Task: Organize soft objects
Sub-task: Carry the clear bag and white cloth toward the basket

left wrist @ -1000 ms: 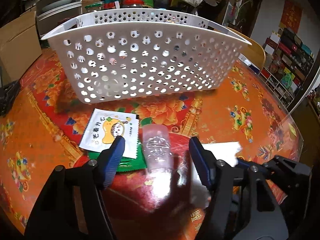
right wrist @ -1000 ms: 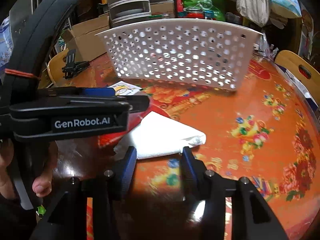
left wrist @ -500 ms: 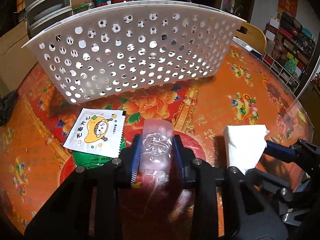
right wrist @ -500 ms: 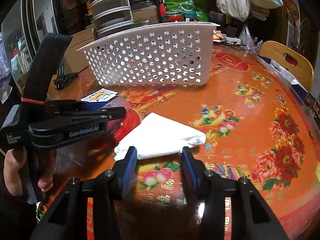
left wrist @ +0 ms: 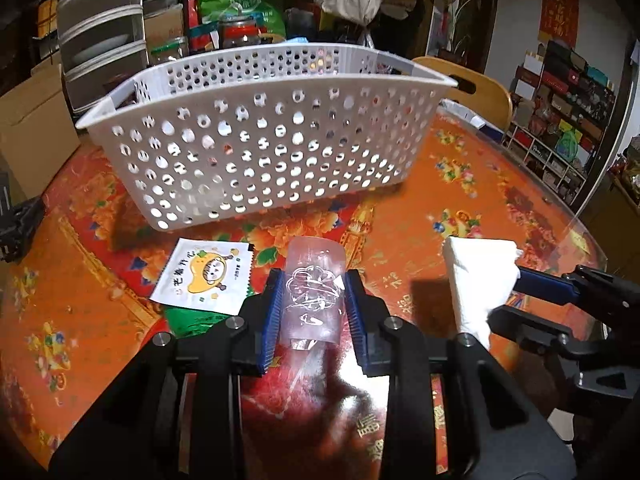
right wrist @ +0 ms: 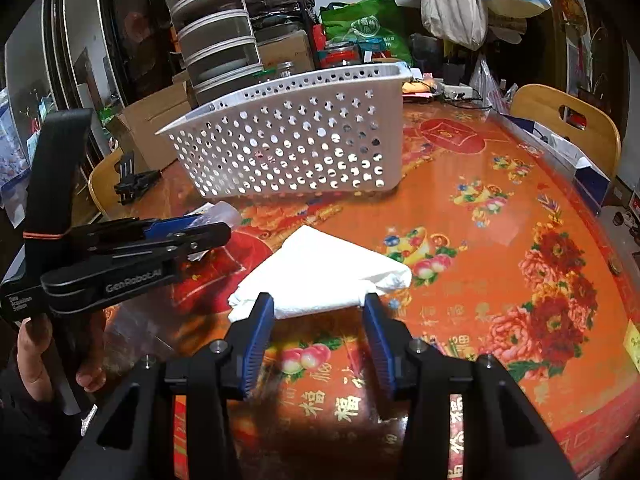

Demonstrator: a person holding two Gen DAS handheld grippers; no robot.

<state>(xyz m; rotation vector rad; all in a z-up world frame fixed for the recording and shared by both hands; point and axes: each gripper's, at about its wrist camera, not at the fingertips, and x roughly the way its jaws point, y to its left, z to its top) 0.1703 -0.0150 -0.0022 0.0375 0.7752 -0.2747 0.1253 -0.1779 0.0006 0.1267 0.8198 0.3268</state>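
Observation:
My left gripper (left wrist: 312, 300) is shut on a clear soft plastic packet (left wrist: 314, 288) and holds it above the table, in front of the white perforated basket (left wrist: 260, 148). The left gripper also shows in the right wrist view (right wrist: 216, 236). My right gripper (right wrist: 318, 320) holds a folded white tissue (right wrist: 320, 276) between its jaws, lifted off the table. The tissue also shows in the left wrist view (left wrist: 476, 276), gripped by the right gripper (left wrist: 516, 280). The basket stands beyond it (right wrist: 296, 148).
A white sachet with a yellow cartoon (left wrist: 204, 276) lies on a green packet (left wrist: 192, 320) on the red and orange tablecloth (left wrist: 460, 184). Wooden chairs (right wrist: 568, 120), cardboard boxes (right wrist: 148, 124) and stacked containers (right wrist: 220, 52) stand around the table.
My left gripper closed on the clear packet and lifted it. My right gripper, gripping the tissue throughout, rose with it. The basket now appears farther off and lower in both views.

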